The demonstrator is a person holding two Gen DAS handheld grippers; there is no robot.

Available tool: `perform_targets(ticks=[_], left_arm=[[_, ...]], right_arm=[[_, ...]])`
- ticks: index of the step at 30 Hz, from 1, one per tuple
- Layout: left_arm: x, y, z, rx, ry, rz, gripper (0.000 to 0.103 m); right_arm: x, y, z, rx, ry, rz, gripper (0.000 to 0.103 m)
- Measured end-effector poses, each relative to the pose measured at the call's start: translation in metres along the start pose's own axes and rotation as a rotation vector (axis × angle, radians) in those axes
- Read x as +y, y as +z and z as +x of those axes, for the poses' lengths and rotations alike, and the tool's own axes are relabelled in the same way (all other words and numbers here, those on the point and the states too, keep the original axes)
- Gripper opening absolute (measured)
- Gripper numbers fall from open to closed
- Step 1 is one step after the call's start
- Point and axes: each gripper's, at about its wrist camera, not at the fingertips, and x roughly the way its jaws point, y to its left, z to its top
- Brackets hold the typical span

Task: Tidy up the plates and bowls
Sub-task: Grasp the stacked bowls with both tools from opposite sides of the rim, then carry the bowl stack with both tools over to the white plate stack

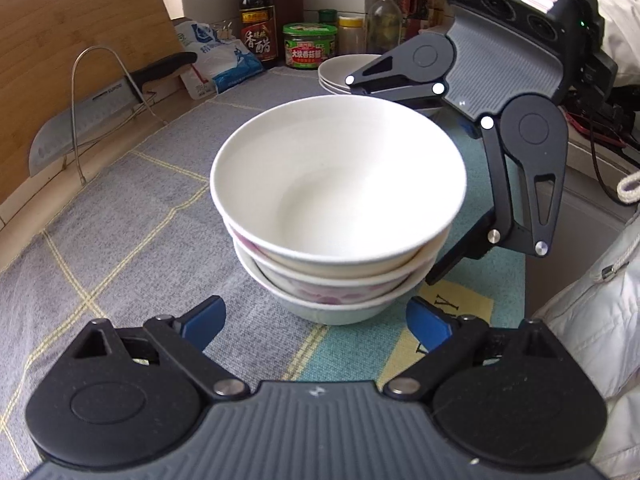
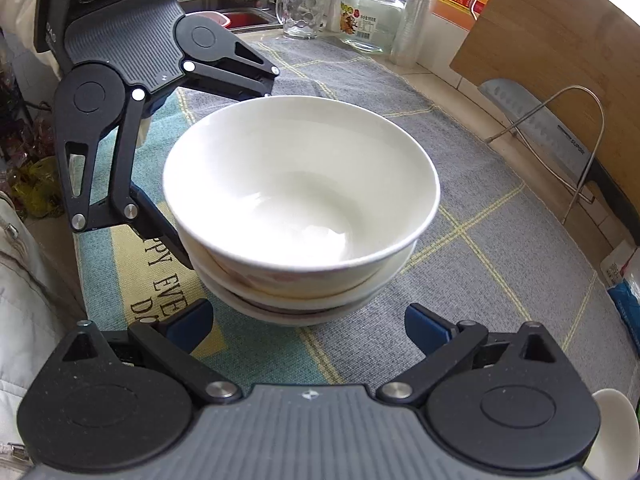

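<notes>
A stack of three white bowls (image 1: 338, 208) stands on the grey checked mat; the lower ones have pink flower patterns. It also shows in the right wrist view (image 2: 300, 200). My left gripper (image 1: 316, 324) is open, its blue-padded fingers either side of the stack's base, not touching. My right gripper (image 2: 308, 330) is open on the opposite side of the stack, likewise apart from it. Each gripper shows in the other's view, the right one (image 1: 390, 184) and the left one (image 2: 226, 168), jaws spread around the bowls. A stack of white plates (image 1: 344, 74) sits behind.
A cleaver in a wire rack (image 1: 92, 120) and a wooden cutting board (image 1: 80, 40) stand at the wall. Sauce bottles and jars (image 1: 308, 46) line the back. A glass mug (image 2: 300, 12) and jar (image 2: 370, 16) stand near the sink. A white dish edge (image 2: 614, 436) is at lower right.
</notes>
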Motion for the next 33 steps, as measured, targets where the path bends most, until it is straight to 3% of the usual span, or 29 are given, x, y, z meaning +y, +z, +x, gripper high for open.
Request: perform_targets(ticks=[14, 33], left_arm=[[0.007, 0.016, 0.007, 0.017, -0.126, 0.125, 0.088], [0.015, 0.019, 0.017, 0.054, -0.197, 0.152, 0.087]], right_arm=[[-0.006, 0.014, -0.004, -0.006, 0.08, -0.029, 0.09], [-0.014, 0.019, 0.002, 0.014, 0.119, -0.007, 0.09]])
